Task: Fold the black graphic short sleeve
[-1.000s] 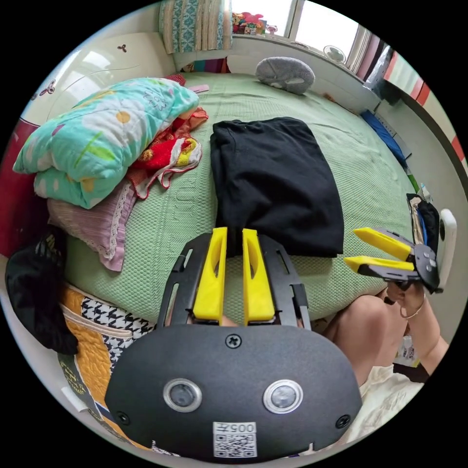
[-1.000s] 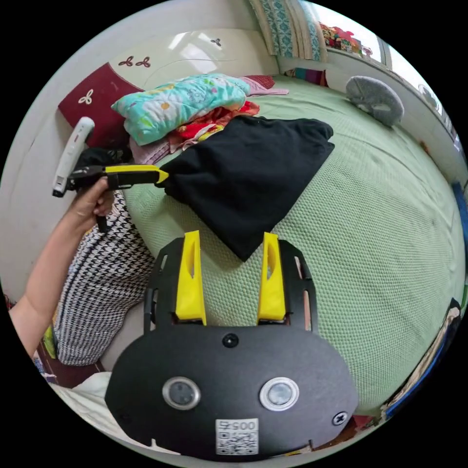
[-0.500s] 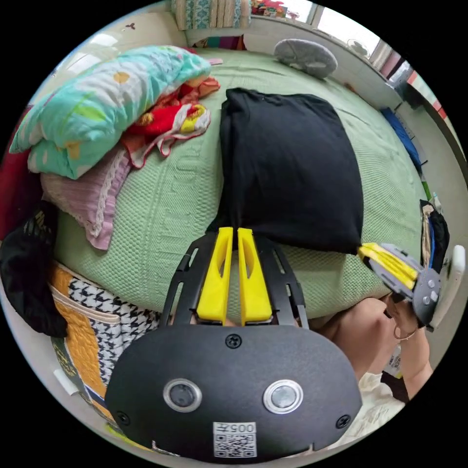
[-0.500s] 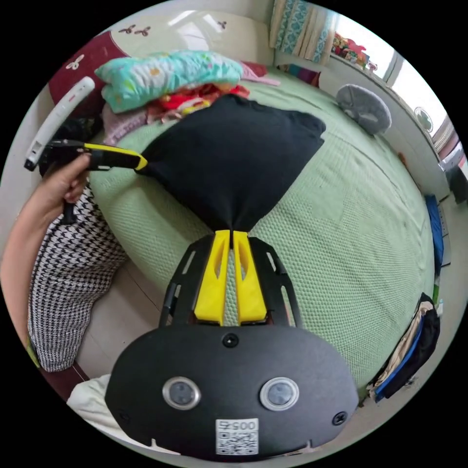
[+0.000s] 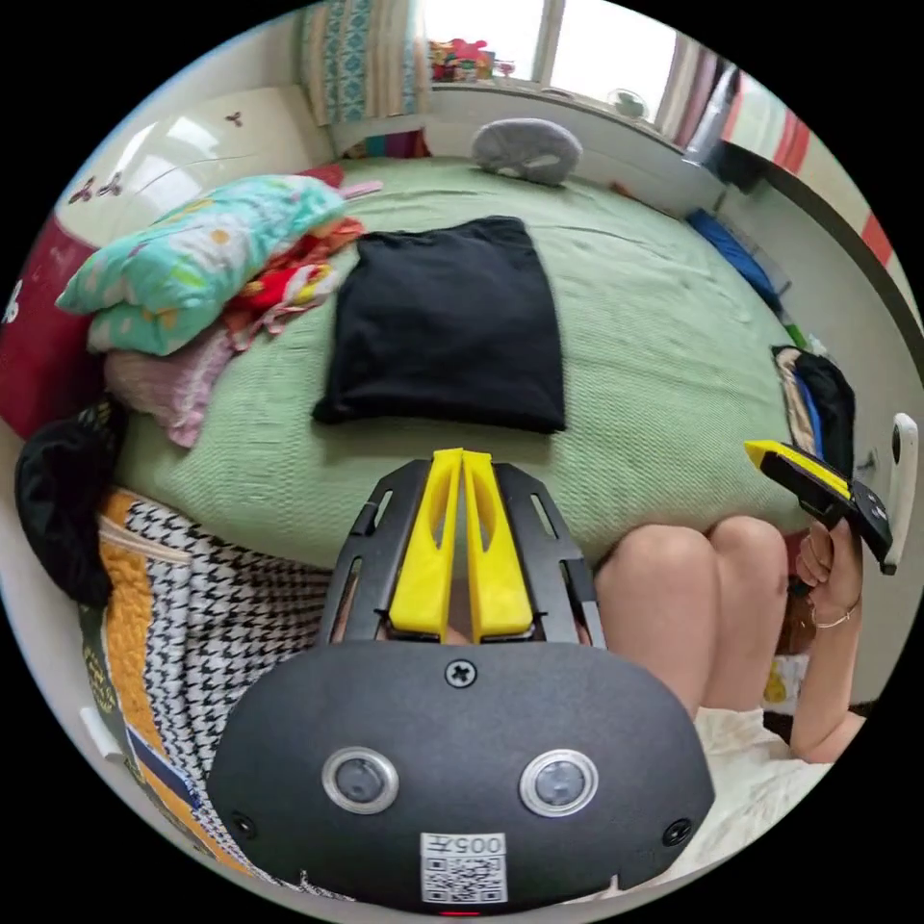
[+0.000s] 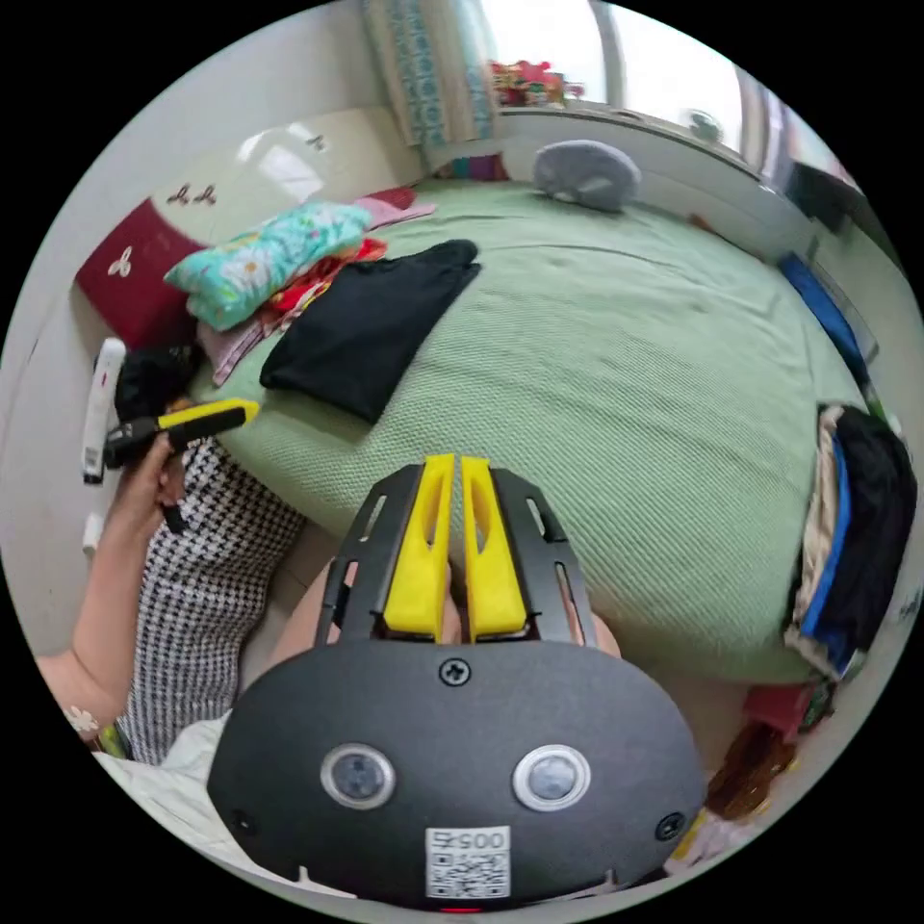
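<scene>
— Where do the claws stand?

— The left gripper [image 5: 462,462], with its yellow plastic jaws on a black frame, has the jaws pressed together and nothing between them. It hangs off the near edge of the round bed with the green textured cover [image 5: 654,318]. The right gripper [image 6: 458,467] is likewise closed and empty, above the same near edge. Each is held in a hand [image 5: 833,568], with the person's bare knees [image 5: 693,577] below.

— And the shirt?

— The black short-sleeve shirt [image 5: 448,322], folded into a flat rectangle, lies on the bed cover beyond the left gripper's tips, clear of both grippers. In the right gripper view it sits off to the left [image 6: 366,322], well apart from that gripper.

— What lies around it?

— A turquoise floral quilt [image 5: 188,260] over red and pink cloths is just beside it; a grey round cushion [image 5: 527,149] rests further back by the window.
</scene>
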